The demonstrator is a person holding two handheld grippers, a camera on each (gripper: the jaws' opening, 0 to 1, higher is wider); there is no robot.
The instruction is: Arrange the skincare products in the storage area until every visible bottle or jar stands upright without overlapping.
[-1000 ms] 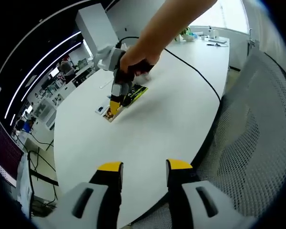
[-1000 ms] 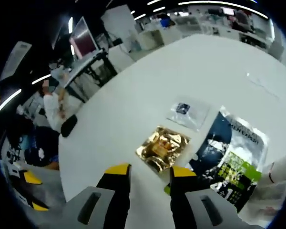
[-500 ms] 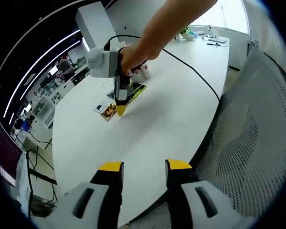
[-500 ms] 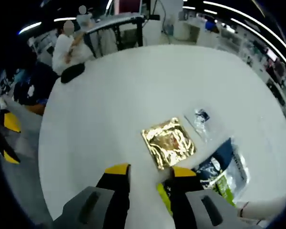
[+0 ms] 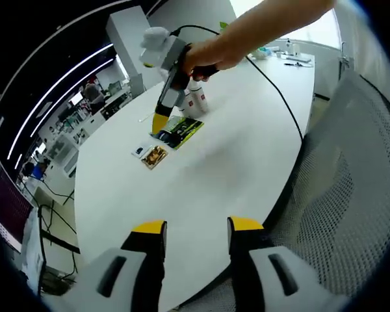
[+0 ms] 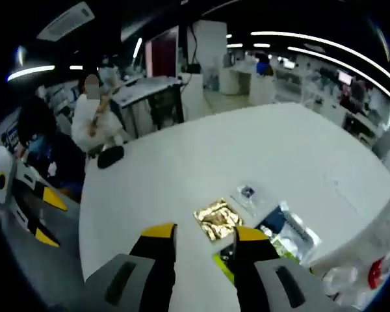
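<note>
Three flat sachets lie together mid-way along the white oval table (image 5: 201, 175): a gold sachet (image 6: 216, 219), a clear sachet (image 6: 247, 193) and a dark green-labelled pouch (image 6: 291, 236), with white bottles (image 5: 194, 101) standing just beyond. The left gripper (image 5: 194, 229), jaws parted and empty, hangs over the table's near edge beside a mesh chair (image 5: 341, 188). The right gripper (image 6: 205, 233), parted and empty, hovers above the sachets. Open-plan office surrounds the table.

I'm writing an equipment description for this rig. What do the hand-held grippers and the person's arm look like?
Each hand-held gripper has a light grey body with two black jaws capped in yellow, seen on the left one and the right one. In the left gripper view, the right one trails a black cable; the arm holding it is bare, with no sleeve.
</note>
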